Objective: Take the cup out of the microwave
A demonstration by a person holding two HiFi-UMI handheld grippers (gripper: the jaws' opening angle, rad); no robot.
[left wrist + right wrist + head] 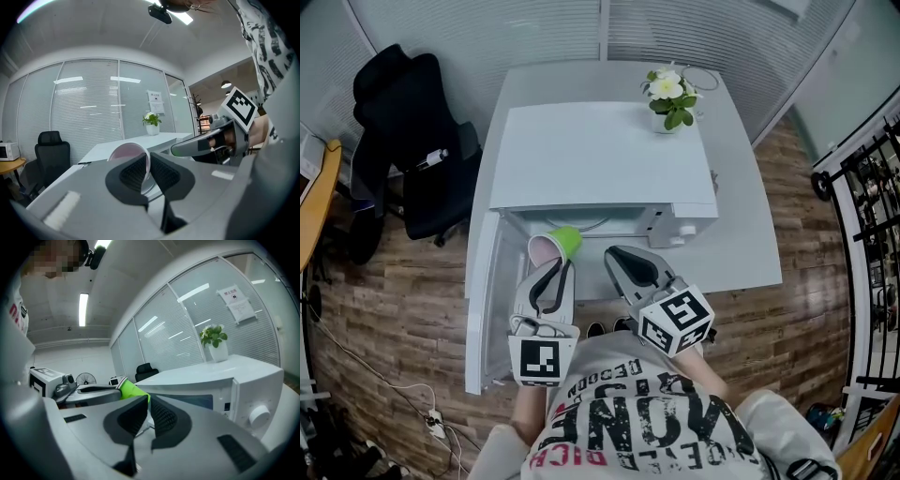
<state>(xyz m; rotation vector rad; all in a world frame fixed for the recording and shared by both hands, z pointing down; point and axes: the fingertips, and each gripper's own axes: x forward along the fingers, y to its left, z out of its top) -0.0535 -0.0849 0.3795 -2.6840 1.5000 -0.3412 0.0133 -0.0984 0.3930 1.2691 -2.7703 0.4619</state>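
Cup (557, 245) at frame ctr, just outside microwave (600, 155) opening, tipped: mouth lower-left, green base upper-right. L gripper (555, 266) directly below it, pinching its rim. R gripper (620, 255) just to its right, jaws together, empty.

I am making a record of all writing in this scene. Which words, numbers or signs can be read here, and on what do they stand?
Shirt: big printed letters, upside down and creased; no sure word.
Paper sheet on the glass wall: print too small.
Microwave front: tiny label, blurred.
Marker cubes: square patterns, no letters.
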